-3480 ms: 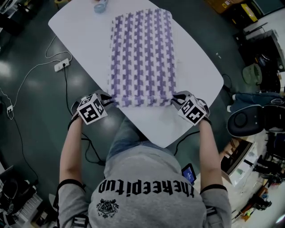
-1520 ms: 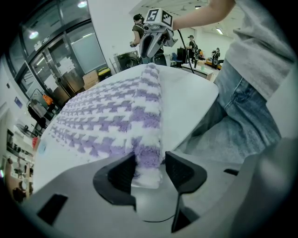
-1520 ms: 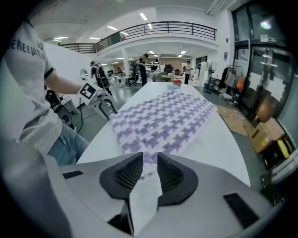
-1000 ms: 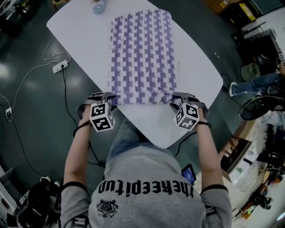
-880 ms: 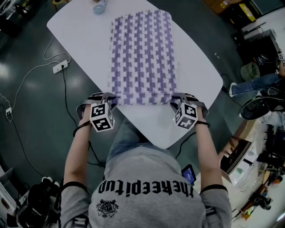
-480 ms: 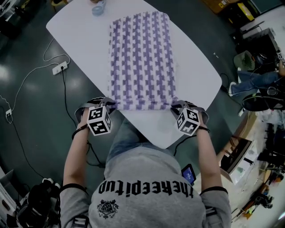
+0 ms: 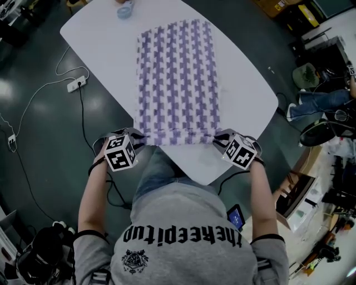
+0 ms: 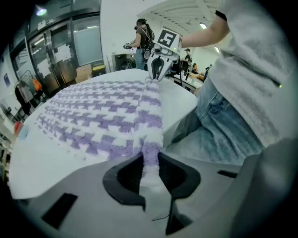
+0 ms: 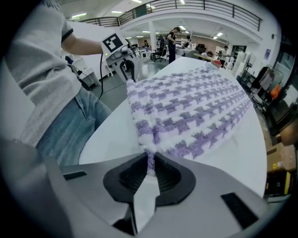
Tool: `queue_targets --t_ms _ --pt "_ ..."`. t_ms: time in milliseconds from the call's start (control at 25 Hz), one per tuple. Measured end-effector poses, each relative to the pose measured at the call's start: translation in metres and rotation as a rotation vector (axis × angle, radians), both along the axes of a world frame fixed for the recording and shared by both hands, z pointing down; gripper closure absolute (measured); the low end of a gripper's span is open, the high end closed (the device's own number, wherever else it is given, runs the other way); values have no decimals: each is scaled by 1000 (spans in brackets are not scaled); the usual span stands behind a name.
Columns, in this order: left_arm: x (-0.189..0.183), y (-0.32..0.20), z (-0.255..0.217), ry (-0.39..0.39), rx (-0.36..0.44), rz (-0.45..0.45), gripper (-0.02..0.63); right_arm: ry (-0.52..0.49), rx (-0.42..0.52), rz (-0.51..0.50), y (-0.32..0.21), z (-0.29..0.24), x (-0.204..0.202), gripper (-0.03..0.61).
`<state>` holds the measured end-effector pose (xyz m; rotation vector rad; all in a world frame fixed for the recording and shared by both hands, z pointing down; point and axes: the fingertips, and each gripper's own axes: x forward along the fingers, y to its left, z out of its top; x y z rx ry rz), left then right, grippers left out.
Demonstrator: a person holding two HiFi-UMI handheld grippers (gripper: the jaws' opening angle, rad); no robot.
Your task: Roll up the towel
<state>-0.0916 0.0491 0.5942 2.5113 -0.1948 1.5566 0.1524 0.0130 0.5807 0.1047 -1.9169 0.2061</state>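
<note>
A purple-and-white checked towel [image 7: 177, 78] lies flat and lengthwise on the white table [image 7: 245, 83], its near edge [image 7: 177, 136] pulled taut between my grippers. My left gripper [image 7: 135, 138] has just closed its jaws on the towel's near left corner [image 8: 150, 155]. At the opposite end of that edge, my right gripper [image 7: 218, 137] has also just clamped down, pinching the near right corner [image 9: 150, 155]. Each gripper view shows the other gripper at the far end of the edge: the right gripper [image 8: 154, 74] and the left gripper [image 9: 126, 69].
A small blue object [image 7: 124, 8] sits at the table's far end. A power strip [image 7: 77, 83] and cables lie on the dark floor to the left. The person's jeans [image 7: 161, 170] press against the table's near corner. Chairs and clutter [image 7: 322, 133] crowd the right side.
Both grippers moved in at the towel's near corners and shut on them. The near edge has been drawn slightly toward the person and now looks stretched straight.
</note>
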Motion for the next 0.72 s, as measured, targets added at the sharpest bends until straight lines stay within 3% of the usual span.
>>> queue_targets --t_ms 360,720 --pt "-4 -20 -3 89 -99 -76 526 -37 35 68 -38 -8 -4 545" --pt "0 -49 -8 71 -95 -101 526 -24 98 72 -65 -8 4 540"
